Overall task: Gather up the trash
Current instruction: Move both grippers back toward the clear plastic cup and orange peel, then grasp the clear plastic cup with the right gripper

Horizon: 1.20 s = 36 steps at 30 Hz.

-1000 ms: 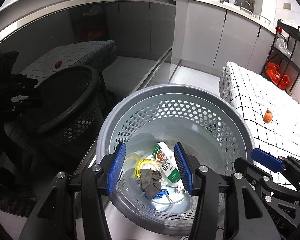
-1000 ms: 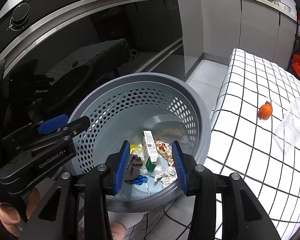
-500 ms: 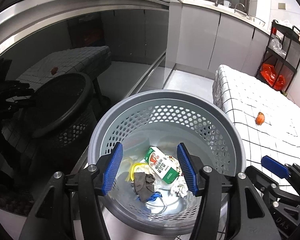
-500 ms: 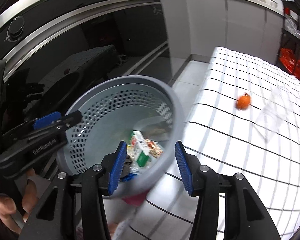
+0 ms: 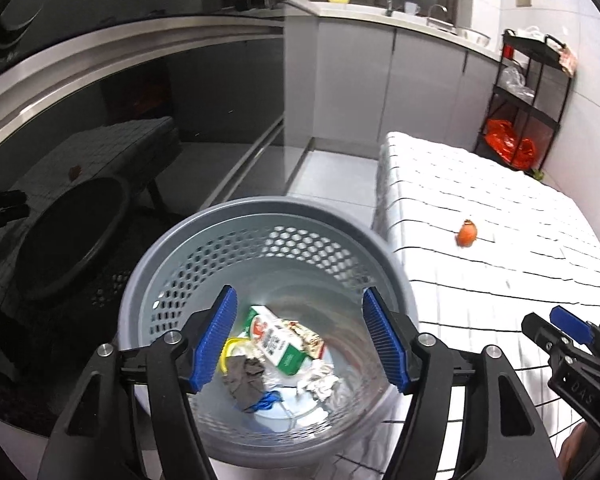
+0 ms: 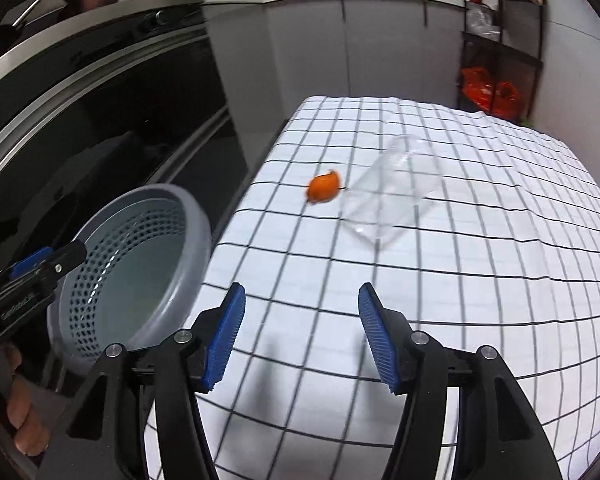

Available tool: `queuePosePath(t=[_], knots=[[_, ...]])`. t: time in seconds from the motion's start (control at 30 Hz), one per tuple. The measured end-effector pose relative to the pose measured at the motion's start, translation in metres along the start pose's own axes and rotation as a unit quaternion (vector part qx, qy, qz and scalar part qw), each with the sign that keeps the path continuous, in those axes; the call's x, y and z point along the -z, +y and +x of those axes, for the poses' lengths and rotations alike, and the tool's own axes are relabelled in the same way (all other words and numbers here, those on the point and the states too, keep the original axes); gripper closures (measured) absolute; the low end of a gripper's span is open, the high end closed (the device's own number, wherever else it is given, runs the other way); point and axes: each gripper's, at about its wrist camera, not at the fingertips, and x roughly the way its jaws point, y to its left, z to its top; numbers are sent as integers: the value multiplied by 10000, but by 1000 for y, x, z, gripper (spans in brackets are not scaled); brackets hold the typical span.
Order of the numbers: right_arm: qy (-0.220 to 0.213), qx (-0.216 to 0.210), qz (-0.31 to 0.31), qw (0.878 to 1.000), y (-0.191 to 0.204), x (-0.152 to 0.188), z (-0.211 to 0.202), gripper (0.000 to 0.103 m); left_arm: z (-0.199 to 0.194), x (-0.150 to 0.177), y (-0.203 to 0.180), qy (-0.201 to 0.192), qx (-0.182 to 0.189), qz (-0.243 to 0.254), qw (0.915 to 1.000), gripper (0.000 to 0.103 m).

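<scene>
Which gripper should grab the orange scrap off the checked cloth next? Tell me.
Right. The right gripper is open over the checked cloth, facing the orange scrap and the clear cup. The left gripper is open too, but points into the bin.

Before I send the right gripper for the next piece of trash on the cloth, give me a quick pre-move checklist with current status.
1. Right gripper open and empty: ok, jaws wide apart, nothing between them.
2. Targets in view: ok, orange scrap and clear cup both lie on the checked cloth, the cup on its side.
3. Path to them free: ok, only bare cloth between the gripper and them.
4. Scrap and cup apart enough to grip one alone: cannot tell, they sit close and the picture is blurred.
5. Bin ready: ok, its mouth is open, with trash at the bottom.
6. Left gripper out of the way: ok, open over the bin.
</scene>
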Motion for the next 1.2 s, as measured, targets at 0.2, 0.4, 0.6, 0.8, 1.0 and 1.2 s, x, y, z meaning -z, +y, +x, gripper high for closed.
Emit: queuePosePath(t=[0.2,0.4,0.6,0.8,1.0,1.2], knots=[[-68,236,230,9994,-18,-11,-1,40,-2,-5,-22,-127,123,103,9998,32],[-76,422,519,9977,-33,-23,6,38,1,-10,-36,-202,159,118,9996,26],[-41,613,739,9954,-41,-36,22,34,8,-15,-41,-147,242,92,9996,26],[36,701,1114,9913,-48,-51,46,31,15,-16,-44,-133,197,129,9996,26],[79,891,1411,9860,-50,-67,65,28,19,-17,-43,-99,221,103,9997,26],[218,1005,1824,9778,-58,-76,84,25,23,-17,-44,-57,239,88,9997,26]])
